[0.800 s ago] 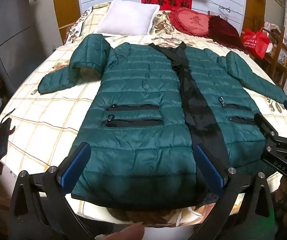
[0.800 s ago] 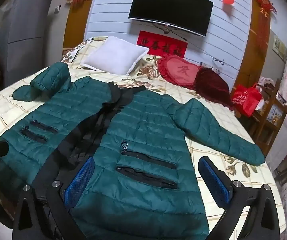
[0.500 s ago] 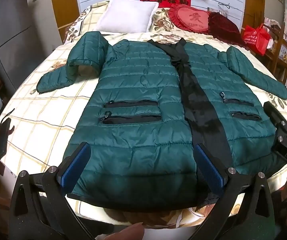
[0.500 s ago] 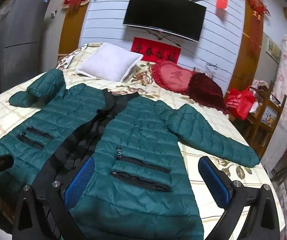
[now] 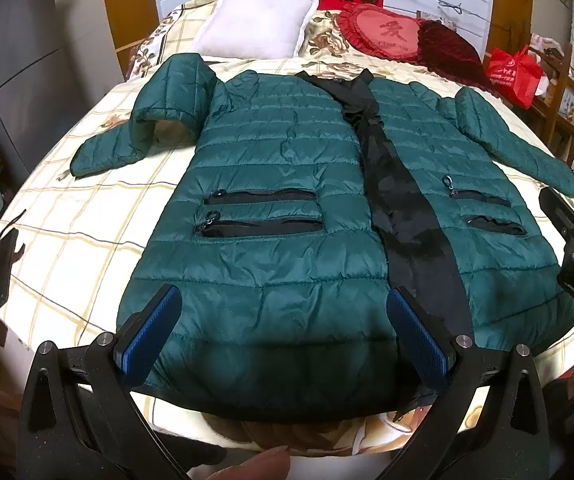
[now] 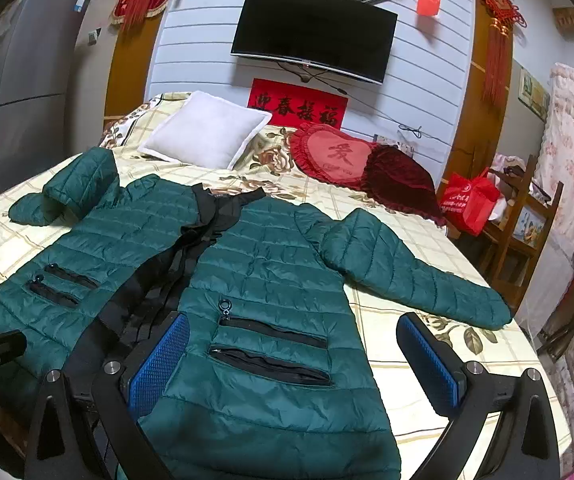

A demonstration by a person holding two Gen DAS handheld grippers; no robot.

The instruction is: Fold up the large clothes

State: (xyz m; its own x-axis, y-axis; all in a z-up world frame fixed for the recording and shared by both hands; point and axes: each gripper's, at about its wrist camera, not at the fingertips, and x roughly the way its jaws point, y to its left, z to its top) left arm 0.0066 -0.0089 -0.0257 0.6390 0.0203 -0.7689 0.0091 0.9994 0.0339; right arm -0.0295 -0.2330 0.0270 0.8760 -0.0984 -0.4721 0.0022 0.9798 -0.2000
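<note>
Jacket: dark green quilted puffer jacket (image 5: 279, 208) lies flat on your checked bedspread (image 5: 79, 240).
Left gripper (image 5: 283, 332): jaws wide, empty.
Right gripper (image 6: 299, 364): jaws wide, empty.

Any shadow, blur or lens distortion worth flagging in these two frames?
Left wrist: dark shadow across the jacket hem nearest the camera, fisheye bowing the bed edges. Right wrist: wall ornaments above the TV smeared, corners vignetted black.

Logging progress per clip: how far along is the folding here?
Done: the jacket lies spread front-up on the bed, one sleeve bent, the other straight. In hand: nothing; left gripper and right gripper hover near the hem, jaws open. Left: every fold.
</note>
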